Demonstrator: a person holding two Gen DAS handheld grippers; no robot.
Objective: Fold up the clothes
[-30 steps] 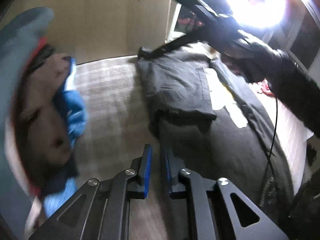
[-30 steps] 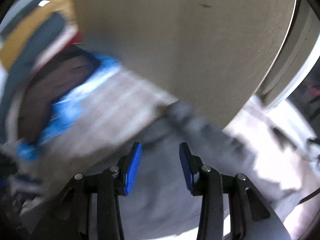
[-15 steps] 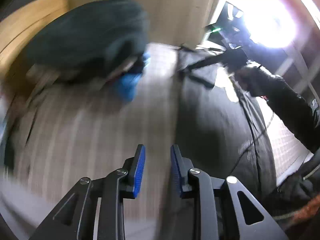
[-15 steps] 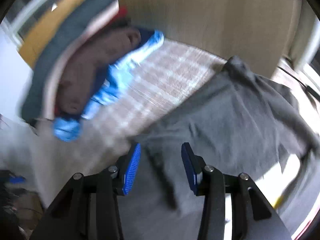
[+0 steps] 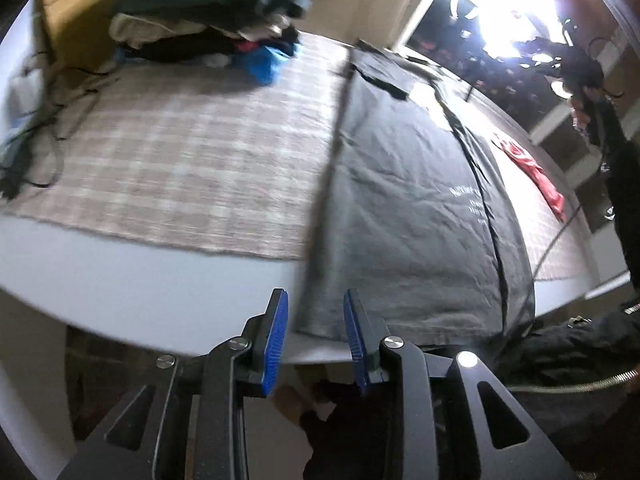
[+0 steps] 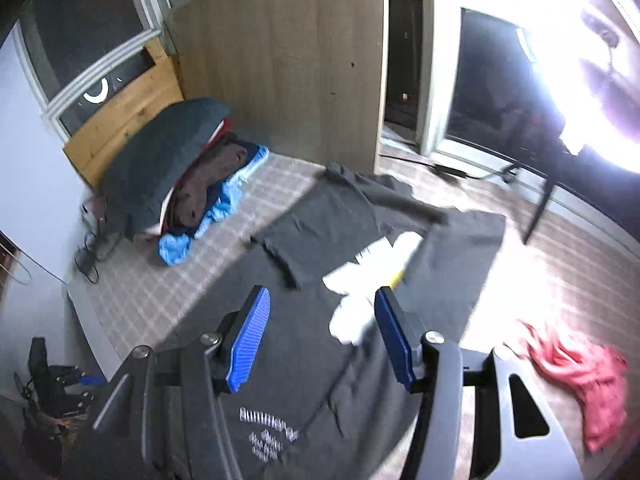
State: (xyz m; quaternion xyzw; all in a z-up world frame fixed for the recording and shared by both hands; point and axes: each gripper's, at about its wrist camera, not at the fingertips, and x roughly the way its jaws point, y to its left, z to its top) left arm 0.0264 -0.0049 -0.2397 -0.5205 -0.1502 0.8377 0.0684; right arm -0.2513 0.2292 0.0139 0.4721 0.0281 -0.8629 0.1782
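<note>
A dark grey T-shirt (image 5: 404,200) with white print lies spread on the checked bed cover (image 5: 180,160); its sides are folded inward. It also shows in the right wrist view (image 6: 320,240), with a white and yellow graphic. My left gripper (image 5: 315,336) is open and empty just off the bed's near edge, in front of the shirt's hem. My right gripper (image 6: 320,336) is open and empty, held above the shirt's middle.
A pile of clothes (image 6: 192,184) in dark, brown and blue lies at the bed's head by a wooden headboard (image 6: 128,120). A red garment (image 6: 580,372) lies on the bed to the right. Cables (image 5: 36,132) lie at the left edge. A bright lamp glares behind.
Both grippers have pulled back from the far end of the shirt toward the near side of the bed. The left gripper's jaws have opened wider.
</note>
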